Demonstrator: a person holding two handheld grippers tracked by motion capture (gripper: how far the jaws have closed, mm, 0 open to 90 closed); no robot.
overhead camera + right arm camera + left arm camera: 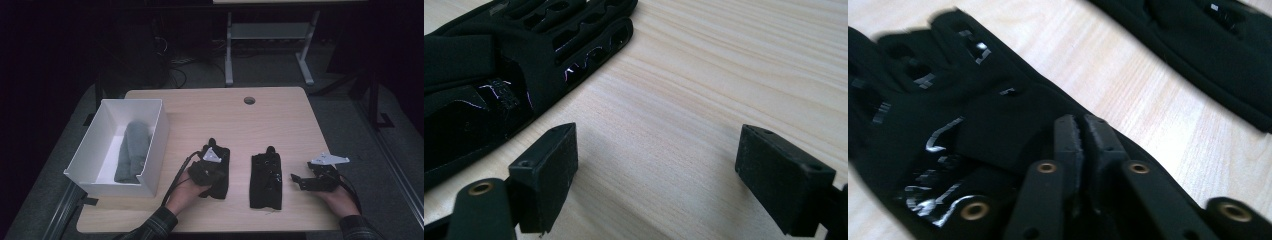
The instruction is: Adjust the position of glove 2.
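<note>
My left gripper (1083,131) pinches the left glove (948,125) on the table (280,115), ready to lift it toward the box (155,145) (probably); right gripper (656,175) waits agape beside the other glove (499,75).

Two black gloves flat on the table

The left glove (216,172) lies near the front edge, fingers pointing away; the right glove (266,180) lies just beside it, apart, likewise lengthwise, with glossy printed markings.
</note>
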